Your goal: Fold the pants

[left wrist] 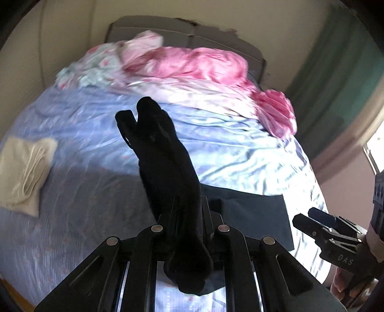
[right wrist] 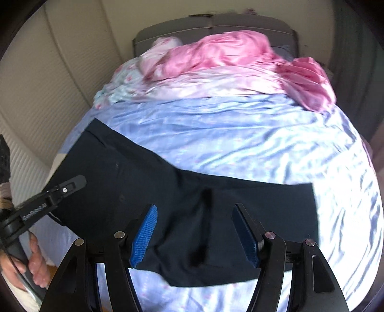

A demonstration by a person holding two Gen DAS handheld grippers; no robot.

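Note:
Dark navy pants (right wrist: 182, 192) lie spread across the near part of the blue bedsheet (right wrist: 240, 134). My left gripper (left wrist: 189, 216) is shut on a bunched part of the pants (left wrist: 163, 153), which stands up between its fingers; flat pants cloth (left wrist: 254, 216) lies to its right. It also shows at the left of the right wrist view (right wrist: 76, 181). My right gripper (right wrist: 195, 230) is open just above the pants, its blue pads (right wrist: 144, 235) apart on either side of a fold. It also shows in the left wrist view (left wrist: 309, 218).
A pink blanket (right wrist: 228, 55) and a floral cloth (left wrist: 96, 64) are heaped at the head of the bed by the grey headboard (right wrist: 216, 21). A folded cream cloth (left wrist: 24, 170) lies on the left of the bed. A wall and window are at the right.

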